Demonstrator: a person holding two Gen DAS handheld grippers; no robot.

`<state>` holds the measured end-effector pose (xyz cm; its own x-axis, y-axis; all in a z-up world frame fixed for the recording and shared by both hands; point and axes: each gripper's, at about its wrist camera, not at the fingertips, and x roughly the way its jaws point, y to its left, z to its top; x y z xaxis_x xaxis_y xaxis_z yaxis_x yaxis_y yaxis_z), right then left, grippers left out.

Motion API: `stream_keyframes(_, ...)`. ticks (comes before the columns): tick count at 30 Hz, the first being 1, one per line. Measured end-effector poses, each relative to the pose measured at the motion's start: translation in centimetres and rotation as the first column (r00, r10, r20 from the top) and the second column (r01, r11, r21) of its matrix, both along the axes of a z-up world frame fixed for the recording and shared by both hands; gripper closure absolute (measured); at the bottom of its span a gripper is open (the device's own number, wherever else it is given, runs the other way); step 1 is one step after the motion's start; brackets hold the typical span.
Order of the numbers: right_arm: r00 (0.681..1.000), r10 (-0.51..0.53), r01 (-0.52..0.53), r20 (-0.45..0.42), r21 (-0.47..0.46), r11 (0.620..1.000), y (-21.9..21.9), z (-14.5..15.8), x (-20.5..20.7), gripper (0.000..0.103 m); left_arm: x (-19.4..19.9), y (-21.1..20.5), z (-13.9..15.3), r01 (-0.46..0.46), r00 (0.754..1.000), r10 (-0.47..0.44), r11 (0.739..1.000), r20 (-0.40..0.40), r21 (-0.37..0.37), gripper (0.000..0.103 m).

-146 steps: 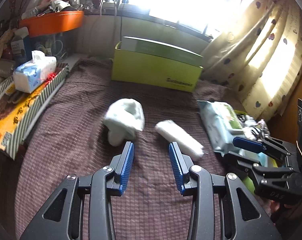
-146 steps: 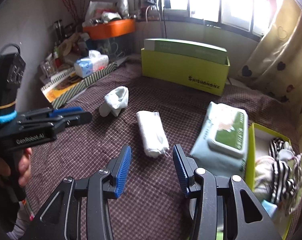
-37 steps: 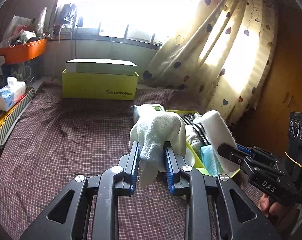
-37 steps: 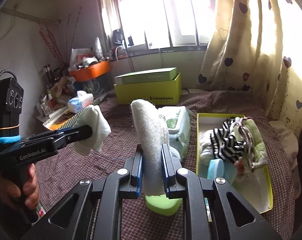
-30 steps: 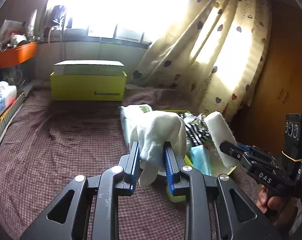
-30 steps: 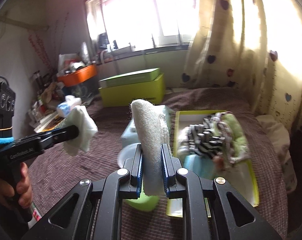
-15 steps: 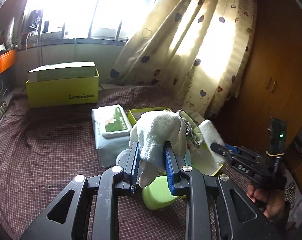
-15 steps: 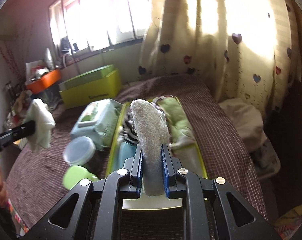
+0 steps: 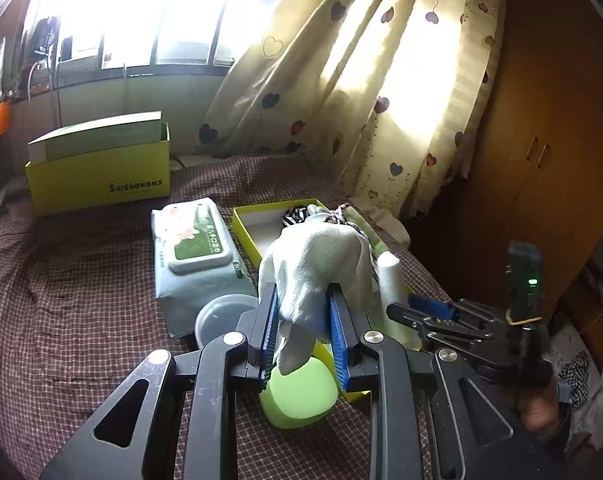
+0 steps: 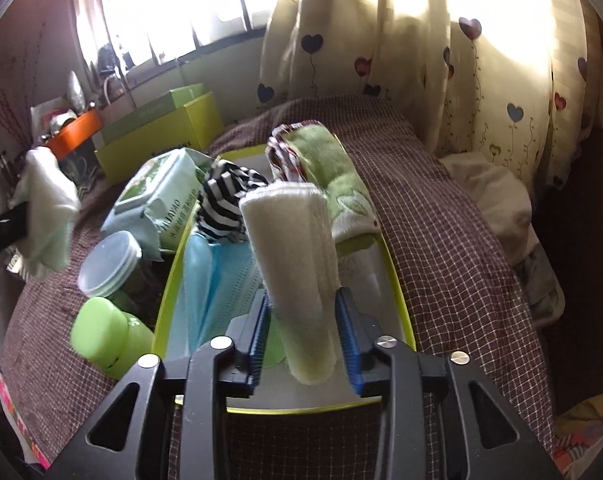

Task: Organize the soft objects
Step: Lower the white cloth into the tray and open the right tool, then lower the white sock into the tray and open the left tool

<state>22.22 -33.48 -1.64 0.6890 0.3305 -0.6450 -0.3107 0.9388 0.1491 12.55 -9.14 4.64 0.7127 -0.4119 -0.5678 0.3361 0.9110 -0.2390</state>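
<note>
My left gripper (image 9: 301,330) is shut on a crumpled white cloth (image 9: 321,268) and holds it in the air over the near end of the yellow-rimmed tray (image 9: 243,222). My right gripper (image 10: 303,332) holds a rolled white towel (image 10: 293,248) above the tray (image 10: 399,304); its jaws have spread a little and the roll leans between the pads. The tray holds a striped cloth (image 10: 225,196), a green towel (image 10: 329,172) and a blue item (image 10: 217,276). The right gripper with its roll (image 9: 393,280) also shows in the left wrist view.
A wet-wipes pack (image 9: 193,252), a clear-lidded jar (image 9: 221,316) and a green soap case (image 9: 301,396) lie left of the tray on the checked bedspread. A yellow-green box (image 9: 101,176) stands at the back. Heart-print curtains (image 9: 381,80) hang to the right.
Both grippers have carried their cloths from the bed's middle to over the tray. In the last half second the right gripper's jaws have widened and the roll has tilted.
</note>
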Motion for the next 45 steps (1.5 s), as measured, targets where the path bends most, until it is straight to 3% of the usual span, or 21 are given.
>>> stream_keyframes(6,0.998,0.005,-0.008,0.061,0.053,0.999,-0.8,1.0,-0.7,0.070,0.2,-0.9,-0.3,0.020,1.000,-0.020,1.000,-0.009,0.007,0.078)
stream_keyframes(9,0.999,-0.017,0.013,0.050,0.069,0.998,-1.4,0.7,-0.4,0.079,0.2,-1.7,-0.6,0.036,0.999,-0.036,0.999,-0.015,0.015,0.078)
stream_keyframes(19,0.997,-0.037,0.030,0.062,0.101,0.994,-2.6,1.1,-1.0,0.079,1.1,-5.0,-1.9,0.109,0.992,-0.107,0.994,-0.068,0.022,0.078)
stream_keyframes(32,0.997,-0.050,0.043,0.063,0.114,0.993,-4.1,0.9,-1.1,0.079,2.9,-9.9,-5.4,0.192,0.970,-0.174,0.977,-0.168,0.096,0.078)
stream_keyframes(39,0.997,-0.054,0.048,0.051,0.114,0.992,-4.4,0.5,-0.9,0.079,3.5,-11.1,-6.3,0.212,0.964,-0.186,0.969,-0.188,0.129,0.076)
stream_keyframes(45,0.997,-0.057,0.051,0.051,0.111,0.993,-4.4,0.6,-0.9,0.079,3.5,-11.0,-6.1,0.220,0.962,-0.197,0.969,-0.191,0.110,0.070)
